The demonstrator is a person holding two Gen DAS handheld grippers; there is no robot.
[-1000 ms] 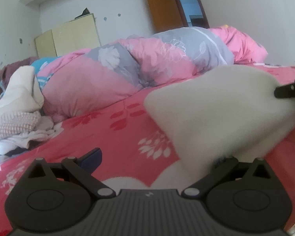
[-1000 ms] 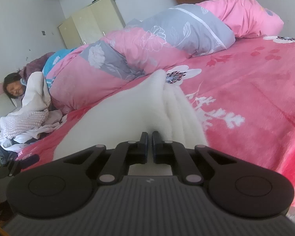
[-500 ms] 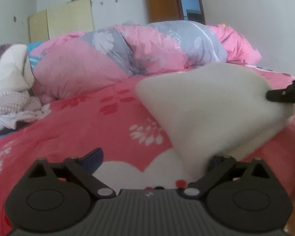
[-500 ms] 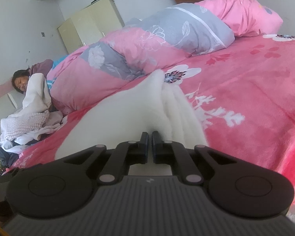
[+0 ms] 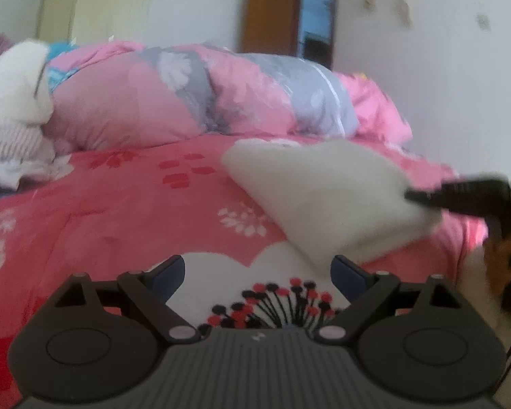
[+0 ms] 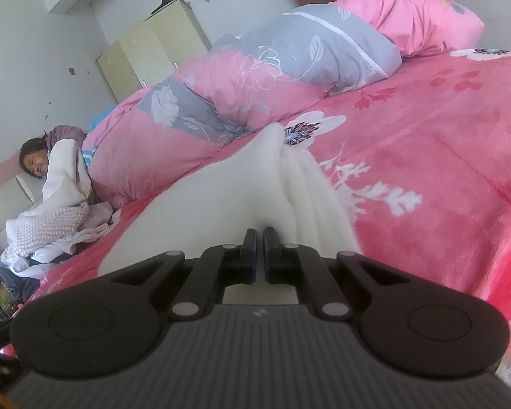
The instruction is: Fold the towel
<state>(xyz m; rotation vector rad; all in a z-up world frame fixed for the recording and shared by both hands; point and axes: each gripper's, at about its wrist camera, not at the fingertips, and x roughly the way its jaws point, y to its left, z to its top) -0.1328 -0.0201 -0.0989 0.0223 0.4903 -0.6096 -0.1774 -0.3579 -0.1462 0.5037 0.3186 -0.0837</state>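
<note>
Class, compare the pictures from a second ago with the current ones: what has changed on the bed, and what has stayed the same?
The left claw has pulled back from the white towel: its right finger, earlier tucked against the towel's near edge, now stands clear, jaws wide with nothing between them. Its view has swung, showing more of the pink bedspread. The right claw stays shut on the towel's edge, unmoved, and the towel keeps its folded shape.

White plain towel (image 5: 327, 197), bedspread (image 5: 126, 204) coral pink printed with white and red blossoms, rolled quilt (image 6: 265, 78) pink and grey with white floral outlines, wardrobe (image 6: 153, 47) cream, door (image 5: 265, 10) brown.
</note>
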